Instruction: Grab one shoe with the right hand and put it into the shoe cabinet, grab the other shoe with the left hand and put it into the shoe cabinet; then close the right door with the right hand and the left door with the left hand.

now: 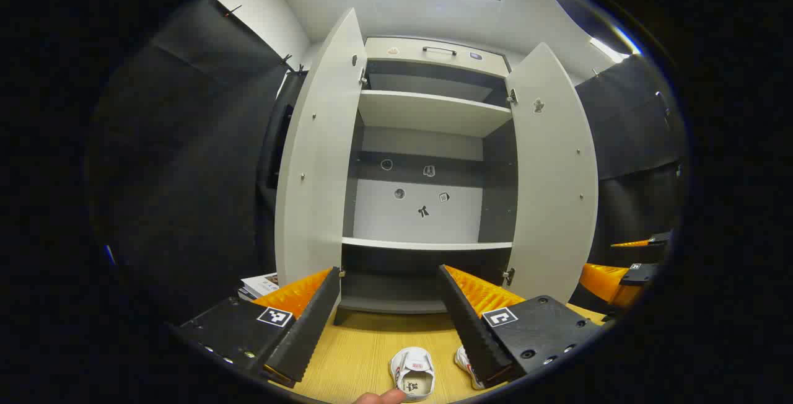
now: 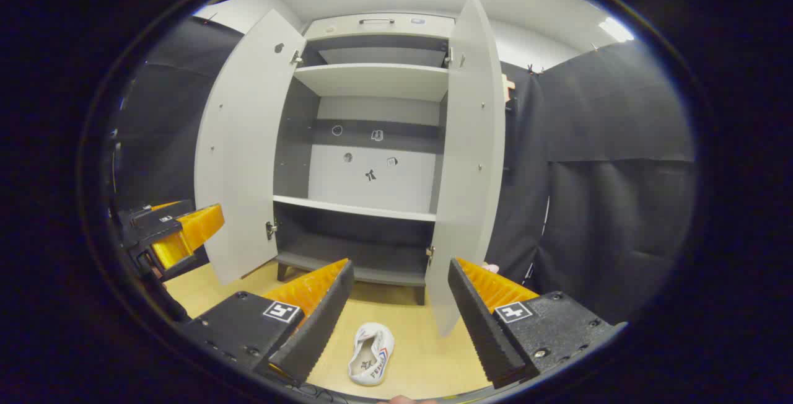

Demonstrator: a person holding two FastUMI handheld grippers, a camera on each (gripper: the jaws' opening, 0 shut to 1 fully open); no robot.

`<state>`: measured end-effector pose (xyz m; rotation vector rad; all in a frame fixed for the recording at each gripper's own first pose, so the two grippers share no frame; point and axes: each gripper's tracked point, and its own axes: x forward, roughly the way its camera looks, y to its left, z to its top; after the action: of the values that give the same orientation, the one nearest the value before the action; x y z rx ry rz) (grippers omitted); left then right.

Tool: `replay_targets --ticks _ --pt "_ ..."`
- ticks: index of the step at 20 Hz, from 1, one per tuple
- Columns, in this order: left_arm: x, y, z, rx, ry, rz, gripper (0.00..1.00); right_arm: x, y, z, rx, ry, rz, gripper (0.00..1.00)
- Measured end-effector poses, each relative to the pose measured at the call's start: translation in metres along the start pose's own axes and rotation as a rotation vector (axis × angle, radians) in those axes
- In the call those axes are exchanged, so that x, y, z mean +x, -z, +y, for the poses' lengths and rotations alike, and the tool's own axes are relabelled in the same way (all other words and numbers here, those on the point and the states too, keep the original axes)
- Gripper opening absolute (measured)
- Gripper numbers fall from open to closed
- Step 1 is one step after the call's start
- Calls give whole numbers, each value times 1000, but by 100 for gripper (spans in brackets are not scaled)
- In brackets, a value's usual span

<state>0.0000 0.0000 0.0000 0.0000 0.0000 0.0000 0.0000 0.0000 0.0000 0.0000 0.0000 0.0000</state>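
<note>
Shoe cabinet [image 1: 427, 162] with left door [image 1: 319, 162] and right door [image 1: 551, 175] swung wide. 2 white sneakers on the wooden floor [image 1: 365, 354] before the cabinet: one [image 1: 413, 373] between the parted left gripper [image 1: 390, 329] fingers, another [image 2: 370, 354] between the parted right gripper [image 2: 396, 329] fingers. Nothing gripped.

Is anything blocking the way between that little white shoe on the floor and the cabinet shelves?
Nothing visible does. Both cabinet doors stand wide open, the shelves look bare, and the floor between the shoe and the cabinet is clear. The right gripper hangs open above it.
</note>
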Motion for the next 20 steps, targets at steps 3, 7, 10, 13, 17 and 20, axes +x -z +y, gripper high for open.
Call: replay_targets --ticks 3,7,10,13,17,20 --pt "0 -2 -10 16 48 -10 95 3 3 1 34 35 -5 99" --pt "2 -10 -19 0 82 -35 95 7 11 1 28 56 16 99" --pt "3 -8 -17 12 94 -31 95 10 9 3 30 64 15 99" --pt "7 0 -9 -14 76 -6 95 12 7 7 35 58 11 99" --pt "11 4 8 -27 35 5 95 18 4 13 31 41 7 99" --pt "13 6 21 -16 6 8 95 21 10 22 30 19 19 99"
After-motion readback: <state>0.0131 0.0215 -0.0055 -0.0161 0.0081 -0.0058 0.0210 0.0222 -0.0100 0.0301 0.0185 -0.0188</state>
